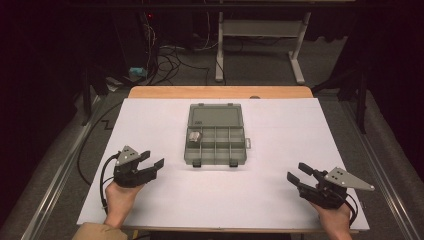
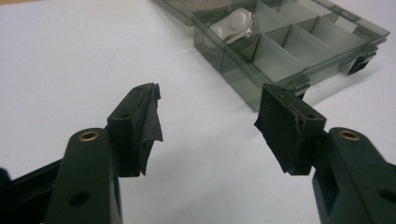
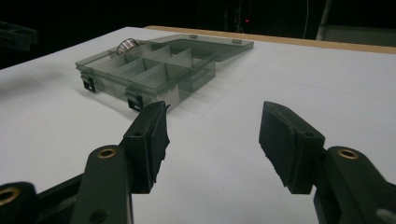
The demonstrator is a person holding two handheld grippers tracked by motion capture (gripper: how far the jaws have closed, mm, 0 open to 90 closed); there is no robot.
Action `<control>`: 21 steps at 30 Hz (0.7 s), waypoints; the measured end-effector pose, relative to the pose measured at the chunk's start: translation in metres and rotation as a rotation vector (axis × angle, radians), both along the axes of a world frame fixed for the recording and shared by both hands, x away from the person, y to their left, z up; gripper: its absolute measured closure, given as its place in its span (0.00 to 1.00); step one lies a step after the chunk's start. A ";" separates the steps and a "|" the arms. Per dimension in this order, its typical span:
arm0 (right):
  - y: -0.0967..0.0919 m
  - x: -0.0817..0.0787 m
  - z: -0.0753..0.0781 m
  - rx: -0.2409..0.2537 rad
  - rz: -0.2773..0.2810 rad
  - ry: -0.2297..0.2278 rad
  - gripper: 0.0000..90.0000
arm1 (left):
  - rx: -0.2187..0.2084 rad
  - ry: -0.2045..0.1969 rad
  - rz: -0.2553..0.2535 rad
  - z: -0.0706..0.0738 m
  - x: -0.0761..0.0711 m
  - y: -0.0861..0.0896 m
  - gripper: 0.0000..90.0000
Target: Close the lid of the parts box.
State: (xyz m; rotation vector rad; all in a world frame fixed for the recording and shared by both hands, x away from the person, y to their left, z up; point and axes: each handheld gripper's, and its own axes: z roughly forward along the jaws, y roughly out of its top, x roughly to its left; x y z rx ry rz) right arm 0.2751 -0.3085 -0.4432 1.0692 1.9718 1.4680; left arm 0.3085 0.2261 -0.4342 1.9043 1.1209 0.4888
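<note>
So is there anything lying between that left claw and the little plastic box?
No, just bare white table cover between the left gripper and the open organizer box, as the high view shows.

We hold a black left gripper (image 1: 148, 163) and a black right gripper (image 1: 297, 172); each carries a grey triangular plate, brass-ringed screws, trailing black cable; tan sleeve (image 1: 97, 231) nearest the left gripper.

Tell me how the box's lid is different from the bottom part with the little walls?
The lid lies flat and open on the far side, and the tray sits nearer the person. The lid is one plain panel; the tray is split by walls into small compartments. The lid holds nothing, but the tray has a shiny silver thing in its far left compartment. Both are see-through grey plastic, joined along one edge.
</note>
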 end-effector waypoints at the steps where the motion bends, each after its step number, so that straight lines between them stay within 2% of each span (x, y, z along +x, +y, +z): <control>1: 0.002 0.001 0.001 0.002 0.004 0.002 0.48 | 0.001 -0.004 0.000 0.000 0.000 0.001 0.43; 4: 0.010 0.007 0.004 0.008 0.019 0.013 0.50 | -0.008 -0.012 0.011 -0.003 -0.002 0.004 0.42; 6: 0.016 0.012 0.005 -0.003 0.027 0.020 0.52 | 0.001 -0.005 0.022 -0.007 -0.001 0.007 0.42; 12: 0.037 0.030 0.012 -0.011 0.053 0.121 0.58 | -0.013 0.000 0.046 -0.011 -0.001 0.013 0.42; 21: 0.062 0.062 0.016 -0.053 0.066 0.205 0.67 | 0.023 0.009 0.055 -0.013 0.001 0.012 0.42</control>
